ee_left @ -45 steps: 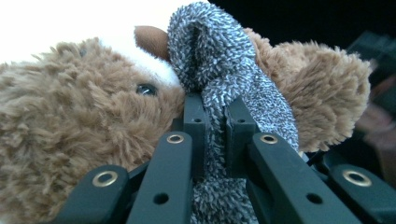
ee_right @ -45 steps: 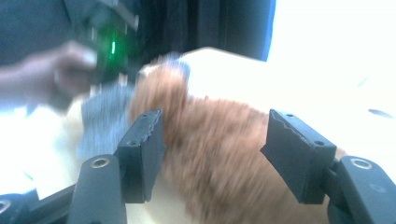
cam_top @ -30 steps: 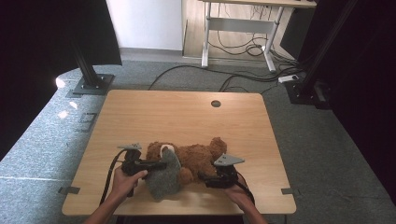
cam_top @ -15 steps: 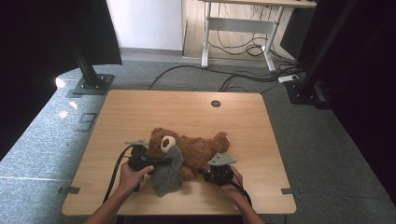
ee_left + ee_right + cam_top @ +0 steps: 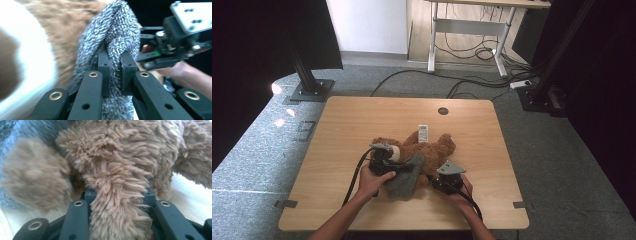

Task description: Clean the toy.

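A brown teddy bear [image 5: 432,150] lies on the wooden table [image 5: 352,120] near its front middle, with a white label [image 5: 423,133] at its far side. A grey knitted garment [image 5: 406,176] drapes over the bear's front. My left gripper [image 5: 398,169] is shut on a fold of the grey garment [image 5: 117,50], beside the bear's white muzzle [image 5: 27,62]. My right gripper [image 5: 438,182] is shut on a brown furry limb of the bear [image 5: 117,202], which runs down between the jaws.
A round cable hole [image 5: 443,111] sits near the table's far edge. Black stand posts rise at the far left [image 5: 307,80] and far right [image 5: 542,90]. Cables [image 5: 472,85] lie on the floor beyond, under a white desk frame [image 5: 467,35].
The bear and garment have shifted on the table and turned, with the white label now showing at the far side. Both grippers keep their hold and have moved slightly.
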Motion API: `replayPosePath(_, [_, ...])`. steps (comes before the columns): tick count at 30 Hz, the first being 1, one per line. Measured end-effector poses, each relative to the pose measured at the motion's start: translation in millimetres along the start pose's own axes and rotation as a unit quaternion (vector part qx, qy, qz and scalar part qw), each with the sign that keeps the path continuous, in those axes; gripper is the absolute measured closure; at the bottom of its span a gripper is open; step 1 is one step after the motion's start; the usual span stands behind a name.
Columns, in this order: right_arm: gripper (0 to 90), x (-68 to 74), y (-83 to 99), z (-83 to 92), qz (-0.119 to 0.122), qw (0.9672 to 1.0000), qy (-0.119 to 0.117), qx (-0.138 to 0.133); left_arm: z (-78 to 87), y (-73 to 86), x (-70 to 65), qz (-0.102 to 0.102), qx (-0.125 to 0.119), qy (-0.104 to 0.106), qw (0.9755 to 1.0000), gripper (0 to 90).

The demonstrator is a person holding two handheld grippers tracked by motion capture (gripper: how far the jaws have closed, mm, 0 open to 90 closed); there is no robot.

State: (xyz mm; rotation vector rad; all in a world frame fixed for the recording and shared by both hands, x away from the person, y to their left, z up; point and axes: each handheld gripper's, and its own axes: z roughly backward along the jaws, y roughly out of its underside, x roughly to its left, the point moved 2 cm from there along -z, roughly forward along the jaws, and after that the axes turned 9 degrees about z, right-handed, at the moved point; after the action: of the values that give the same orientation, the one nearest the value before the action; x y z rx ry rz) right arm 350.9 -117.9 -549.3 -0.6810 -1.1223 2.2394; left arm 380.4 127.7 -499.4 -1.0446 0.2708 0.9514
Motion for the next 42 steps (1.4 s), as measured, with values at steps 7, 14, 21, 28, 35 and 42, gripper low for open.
replayPosePath(7, [63.2, -0.8, 1.6, 0.8, 0.006, 1.0000, 0.002, -0.004, 35.3, 8.3, 27.4, 0.025, -0.035, -0.020, 0.9989, 81.9])
replayPosePath(14, [63.4, -4.3, 3.4, 0.9, 0.005, 1.0000, 0.006, -0.006, 67.0, 15.1, 48.9, 0.041, -0.065, -0.055, 0.9955, 82.0])
replayPosePath(21, [63.3, -7.9, 5.3, 1.3, 0.003, 0.9999, 0.007, -0.010, 82.4, 18.1, 63.0, 0.058, -0.081, -0.069, 0.9926, 81.9])
replayPosePath(28, [63.1, -8.7, 6.0, 1.7, 0.000, 0.9999, 0.003, -0.015, 85.4, 23.1, 60.3, 0.057, -0.084, -0.055, 0.9933, 81.8])
replayPosePath(35, [63.0, -11.1, 7.6, 4.1, -0.004, 0.9998, 0.000, -0.017, 111.3, 32.0, 59.9, 0.061, -0.095, -0.057, 0.9920, 81.7])
replayPosePath(42, [62.9, -11.6, 7.6, 4.4, -0.003, 0.9999, 0.000, -0.017, 154.2, 56.8, 83.8, 0.108, -0.089, -0.084, 0.9865, 81.0])
